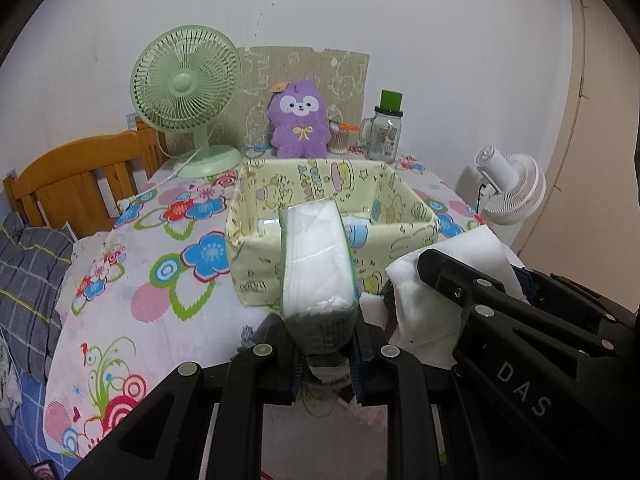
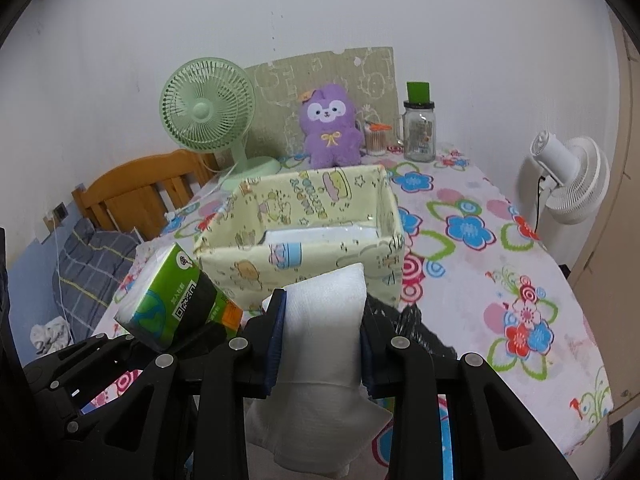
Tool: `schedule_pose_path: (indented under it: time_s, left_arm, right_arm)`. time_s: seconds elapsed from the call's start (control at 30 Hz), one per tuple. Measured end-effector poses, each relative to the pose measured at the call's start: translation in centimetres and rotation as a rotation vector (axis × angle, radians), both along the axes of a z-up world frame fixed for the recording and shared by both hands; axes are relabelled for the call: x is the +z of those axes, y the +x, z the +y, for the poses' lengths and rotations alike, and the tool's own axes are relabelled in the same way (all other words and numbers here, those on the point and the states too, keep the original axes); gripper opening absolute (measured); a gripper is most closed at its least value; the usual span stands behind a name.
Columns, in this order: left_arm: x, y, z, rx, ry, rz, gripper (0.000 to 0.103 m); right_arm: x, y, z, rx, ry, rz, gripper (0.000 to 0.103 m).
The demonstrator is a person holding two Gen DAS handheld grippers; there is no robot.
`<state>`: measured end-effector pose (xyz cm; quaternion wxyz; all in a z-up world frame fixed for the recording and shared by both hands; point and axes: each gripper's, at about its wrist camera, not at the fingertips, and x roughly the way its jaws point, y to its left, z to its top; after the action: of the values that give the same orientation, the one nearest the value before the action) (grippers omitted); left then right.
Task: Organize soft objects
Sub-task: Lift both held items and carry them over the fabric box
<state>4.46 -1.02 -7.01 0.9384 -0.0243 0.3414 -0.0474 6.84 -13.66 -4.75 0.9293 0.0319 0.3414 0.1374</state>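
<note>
Left tool (image 1: 325,354) is clamped on a tissue pack (image 1: 318,258): a soft rectangular brick in clear crinkly film with green printed edges, held upright by its lower end, white tissue face toward the camera. In the right wrist view the same pack (image 2: 172,300) sits at 9 o'clock of the right tool, tilted, with a green printed side and a QR code showing.

Right tool (image 2: 322,344) is clamped on a white cloth (image 2: 324,320): a thick, quilted, pillow-like fold that bulges above the blue pads (image 2: 276,344) and hangs limp below them. In the left wrist view the cloth (image 1: 416,300) is at 3 o'clock of the pack, just beside it.

The fabric bin (image 1: 320,200) is at 12 o'clock of both tools. It is an open-top box with soft pale-yellow walls, cartoon print and slightly sagging rims. Something flat with a glossy white surface lies inside it (image 2: 320,236).

The counter (image 1: 160,280) wears a thin floral cloth in pink, blue and green.

Beyond the bin at 12 o'clock are a fuzzy purple plush toy (image 1: 298,124), a ribbed green desk fan (image 1: 186,92) at 11 o'clock, and a glass jar mug (image 1: 386,132) with a green lid at 1 o'clock.
</note>
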Motion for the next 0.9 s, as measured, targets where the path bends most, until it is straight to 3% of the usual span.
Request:
schedule_pose_path:
  time_s: [0.9]
  left_arm:
    - [4.7,3.5,0.3,0.009,0.005,-0.093,0.017]
  right_arm:
    - [5.1,3.5,0.4,0.006,0.002,-0.085,0.034]
